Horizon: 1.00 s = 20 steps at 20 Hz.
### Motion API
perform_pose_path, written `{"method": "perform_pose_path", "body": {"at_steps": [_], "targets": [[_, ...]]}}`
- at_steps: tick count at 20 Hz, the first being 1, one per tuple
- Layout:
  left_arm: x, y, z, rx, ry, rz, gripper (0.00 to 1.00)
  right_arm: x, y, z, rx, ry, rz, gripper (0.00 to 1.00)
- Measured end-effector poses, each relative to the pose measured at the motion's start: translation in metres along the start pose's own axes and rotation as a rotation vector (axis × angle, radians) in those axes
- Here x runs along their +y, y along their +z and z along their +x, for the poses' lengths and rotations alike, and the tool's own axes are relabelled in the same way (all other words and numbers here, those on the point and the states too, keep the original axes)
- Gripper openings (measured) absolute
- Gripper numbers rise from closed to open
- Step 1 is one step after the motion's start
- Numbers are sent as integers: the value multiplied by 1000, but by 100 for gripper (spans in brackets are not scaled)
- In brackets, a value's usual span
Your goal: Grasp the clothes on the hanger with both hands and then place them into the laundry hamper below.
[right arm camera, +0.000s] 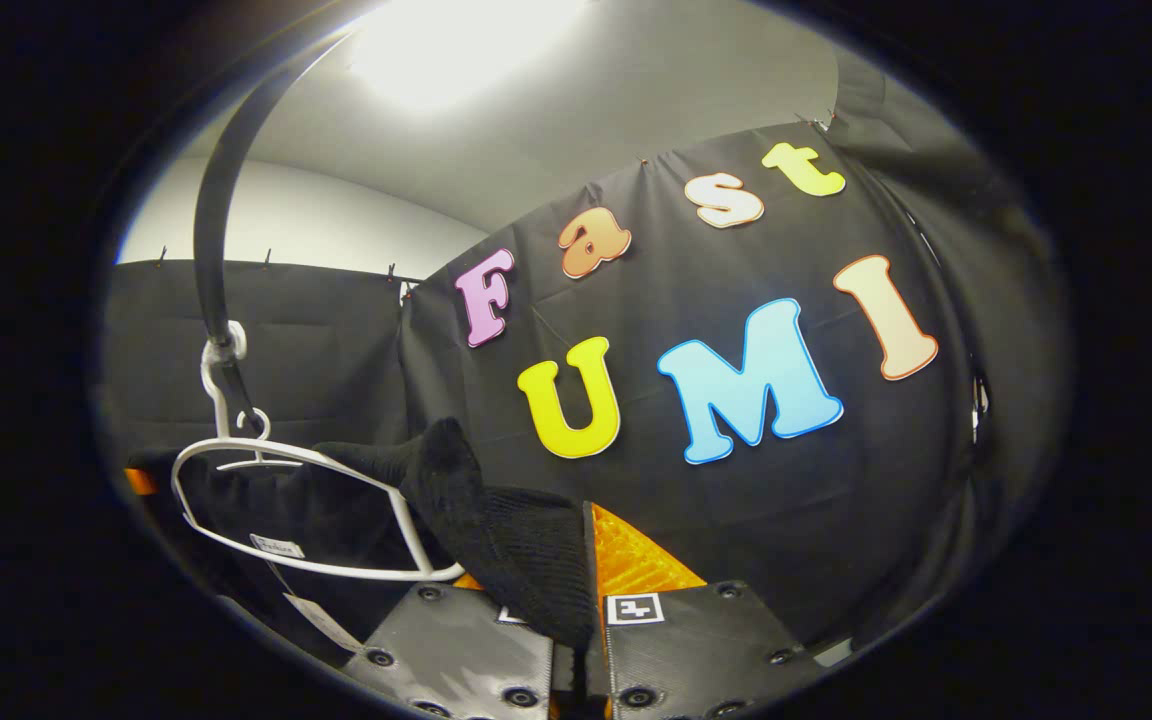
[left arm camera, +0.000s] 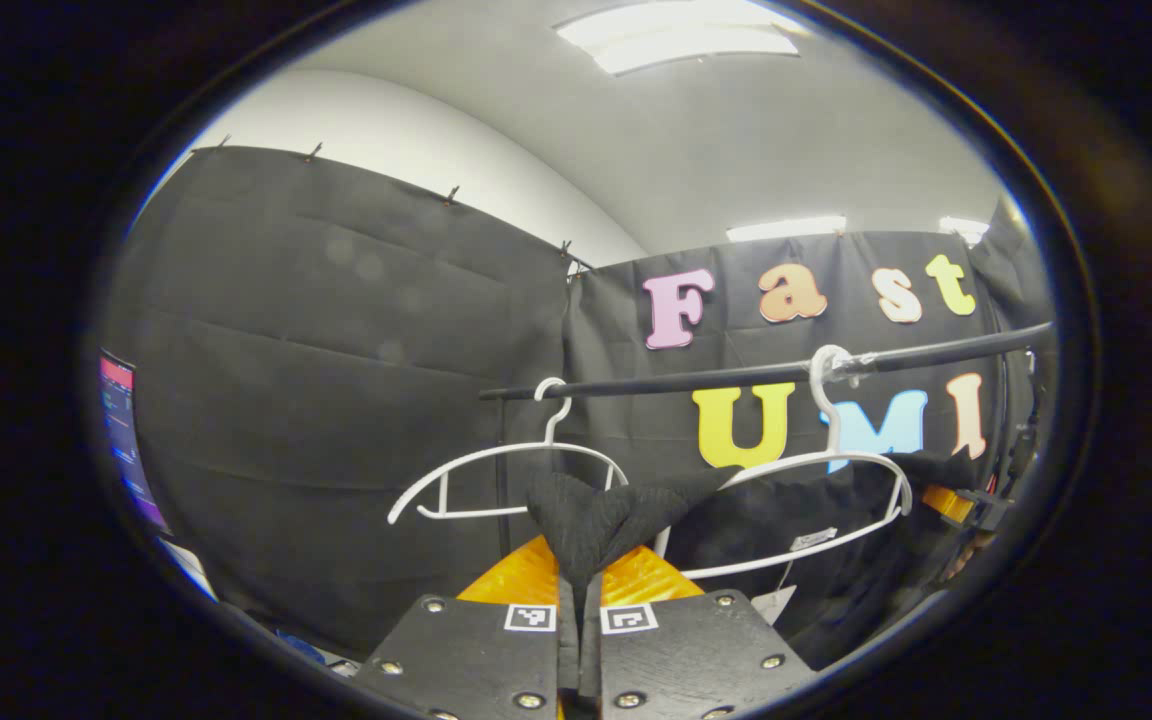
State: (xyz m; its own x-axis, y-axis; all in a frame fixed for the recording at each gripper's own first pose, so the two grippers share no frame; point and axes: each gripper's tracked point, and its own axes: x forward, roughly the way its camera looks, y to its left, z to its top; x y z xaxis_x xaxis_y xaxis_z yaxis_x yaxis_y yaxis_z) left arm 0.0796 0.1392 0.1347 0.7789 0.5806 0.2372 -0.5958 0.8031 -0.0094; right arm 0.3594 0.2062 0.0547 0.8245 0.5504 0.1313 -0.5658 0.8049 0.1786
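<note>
Garment stretched sideways between left gripper and right gripper.

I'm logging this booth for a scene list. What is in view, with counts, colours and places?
hanger: two, white, on the rail; one bare, one carrying the garment
rail: one, black, crossing before the cloth wall
garment: one, black, pulled from the hanger toward both cameras
screen: one, lit, at the far left edge
ceiling light: several, white, overhead
left gripper: fingers shut on the garment
right gripper: fingers shut on the garment
</note>
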Motion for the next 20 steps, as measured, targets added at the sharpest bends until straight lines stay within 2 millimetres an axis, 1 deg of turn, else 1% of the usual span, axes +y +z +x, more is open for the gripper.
{"method": "perform_pose_path", "body": {"at_steps": [1, 2, 4, 6, 9, 10, 11, 14, 15, 16, 19, 20], "targets": [[3, 4, 3, -7, -3, 8, 0, -2, 1, 4, -1, -9, 10, 8], [6, 5, 4, -12, -5, 22, 3, -3, 0, 8, -3, -14, 18, 8], [8, 11, 8, -13, -18, 41, 1, -6, 0, 15, -2, -21, 12, 8], [12, 14, 12, -7, -29, 49, 2, -4, -1, 20, -4, -17, 4, 8], [24, 19, 20, 0, -25, 71, 1, 1, 2, 29, -10, 4, -13, 8], [26, 18, 24, 7, -27, 62, 2, 2, 1, 32, -11, 15, -25, 8], [28, 16, 27, 14, -33, 44, 1, 4, 1, 36, -10, 26, -34, 8], [33, -3, 37, 61, -48, -32, 3, 4, -2, 45, -3, 55, -42, 8], [35, -11, 39, 80, -51, -59, 0, 3, -5, 45, 0, 60, -47, 8], [36, -21, 43, 100, -51, -83, 3, 3, -11, 47, 6, 65, -51, 8], [38, -48, 50, 152, -38, -150, 3, 5, -27, 49, 39, 80, -54, 8], [39, -55, 53, 165, -34, -170, 1, 4, -32, 49, 52, 83, -53, 8]]}}
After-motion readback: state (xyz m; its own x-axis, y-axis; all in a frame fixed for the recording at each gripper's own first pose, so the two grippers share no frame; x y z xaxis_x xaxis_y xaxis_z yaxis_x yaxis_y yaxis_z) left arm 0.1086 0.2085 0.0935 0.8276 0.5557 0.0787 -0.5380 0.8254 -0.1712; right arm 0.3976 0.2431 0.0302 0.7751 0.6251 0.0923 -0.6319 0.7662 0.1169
